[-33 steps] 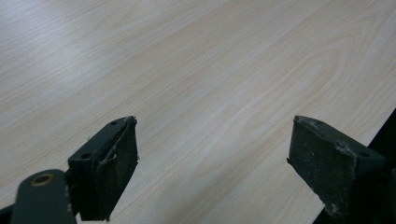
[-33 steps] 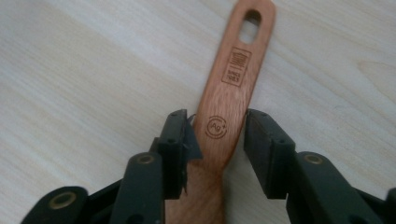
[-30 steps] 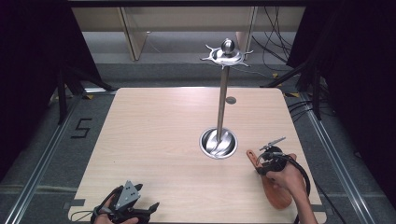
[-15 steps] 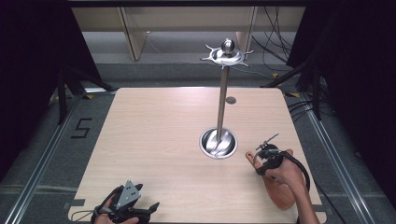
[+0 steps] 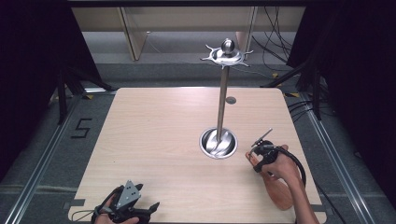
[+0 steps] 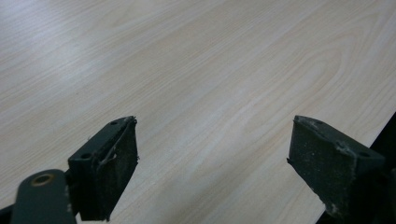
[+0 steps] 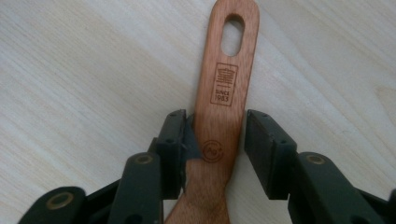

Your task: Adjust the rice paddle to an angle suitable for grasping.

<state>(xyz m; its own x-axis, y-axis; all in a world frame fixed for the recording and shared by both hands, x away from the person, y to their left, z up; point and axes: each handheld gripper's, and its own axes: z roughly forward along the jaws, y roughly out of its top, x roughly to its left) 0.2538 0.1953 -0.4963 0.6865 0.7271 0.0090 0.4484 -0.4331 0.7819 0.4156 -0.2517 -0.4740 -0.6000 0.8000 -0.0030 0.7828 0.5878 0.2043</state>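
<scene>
Right gripper (image 5: 256, 157) nearer stand (image 5: 219, 141), on pale wooden table (image 5: 154, 130).

Your table (image 5: 154, 140) evenly lit from above, glare on the steel stand (image 5: 218, 142), dark surroundings, close jaws slightly soft

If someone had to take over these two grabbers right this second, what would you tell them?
Left gripper: open, holding nothing, low over the table near its front edge.
Right gripper: jaws around a wooden handle lying on the table; they have just been closing. One pad touches, the other shows a slight gap, so no firm grip yet.
Metal stand: upright mid-table, its hooks bare.
Left, probably: grip the handle, lift it, hang it by its hole.
</scene>
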